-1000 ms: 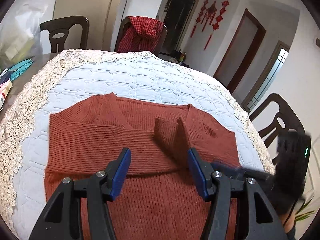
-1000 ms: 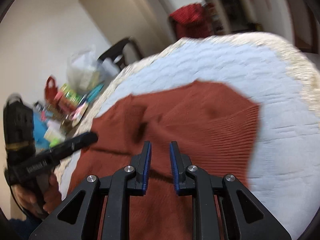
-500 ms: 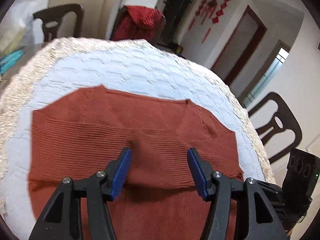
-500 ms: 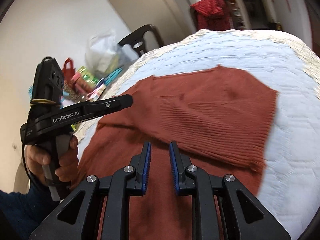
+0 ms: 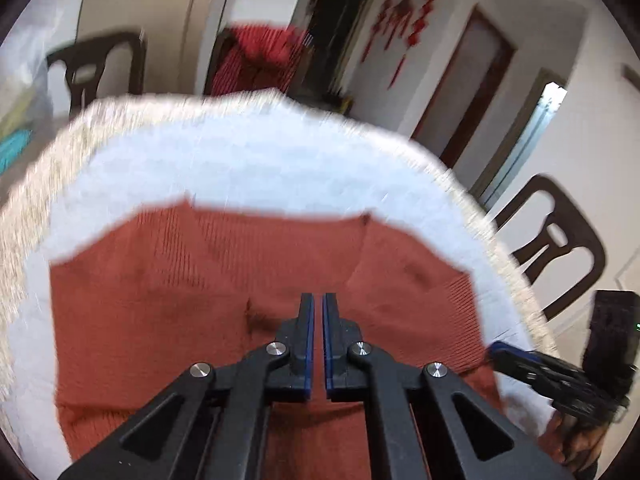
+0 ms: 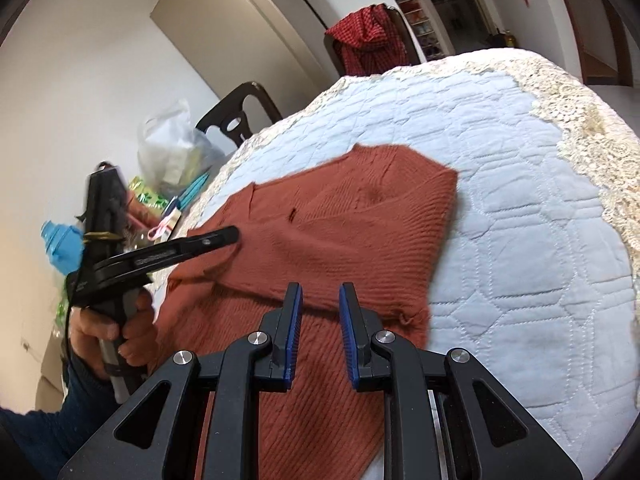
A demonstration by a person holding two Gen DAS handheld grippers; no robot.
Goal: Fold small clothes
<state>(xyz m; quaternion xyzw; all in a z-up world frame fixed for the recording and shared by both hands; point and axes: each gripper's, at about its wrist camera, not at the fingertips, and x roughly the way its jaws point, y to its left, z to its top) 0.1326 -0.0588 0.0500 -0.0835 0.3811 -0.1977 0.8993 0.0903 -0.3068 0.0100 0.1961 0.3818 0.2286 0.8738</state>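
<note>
Sweater [image 6: 332,240] lies flat on the white quilt [image 6: 520,208], its top part folded down over the rest. Left gripper [image 5: 318,308] is over the middle of the sweater, its blue pads [image 5: 307,332] pressed almost together with only a thin gap, and whether it pinches any cloth cannot be told. Right gripper [image 6: 319,300] is above the sweater's folded edge, its fingers spread a little with nothing between them. Behind the quilt, a red checked cloth [image 6: 366,40] hangs on a chair.
</note>
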